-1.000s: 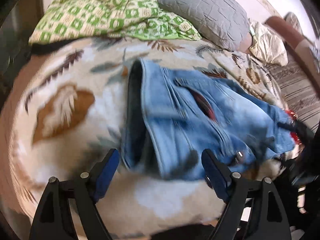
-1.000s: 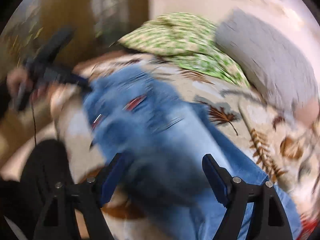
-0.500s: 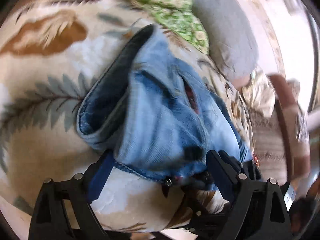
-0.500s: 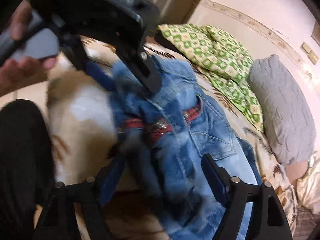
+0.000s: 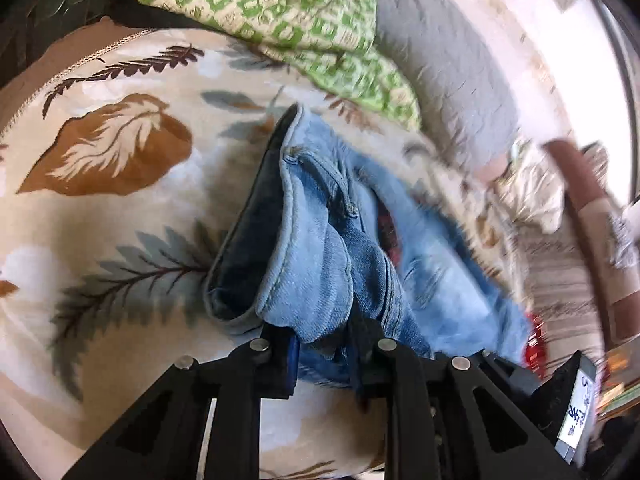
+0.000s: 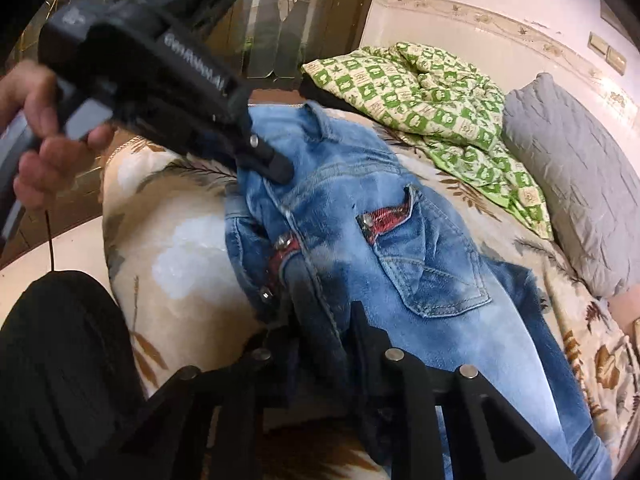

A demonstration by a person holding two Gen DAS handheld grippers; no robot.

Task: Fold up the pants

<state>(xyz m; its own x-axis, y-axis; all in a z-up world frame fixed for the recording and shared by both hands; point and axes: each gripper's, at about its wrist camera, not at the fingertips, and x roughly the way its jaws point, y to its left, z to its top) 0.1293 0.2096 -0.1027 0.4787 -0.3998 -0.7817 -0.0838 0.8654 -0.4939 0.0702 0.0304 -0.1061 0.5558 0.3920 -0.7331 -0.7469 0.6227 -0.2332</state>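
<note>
Light blue jeans lie on a leaf-print bedspread, waistband toward me and back pockets up. In the left wrist view my left gripper has its jaws closing, the pads pinching a bunched fold of the waistband. The right wrist view shows the same left gripper, held by a hand, biting the far corner of the waist. My right gripper is closing too, its pads squeezing a dark fold of denim at the near waist edge. The legs run off to the lower right.
A green checked blanket and a grey pillow lie at the back of the bed. A wooden door stands behind the bed's corner. A person's dark-clothed leg is at the lower left, beside the bed edge.
Both grippers stood wide open over the waist; now each is pinched onto waistband denim. The right gripper moved in close to the waist. The left gripper rolled and dropped slightly.
</note>
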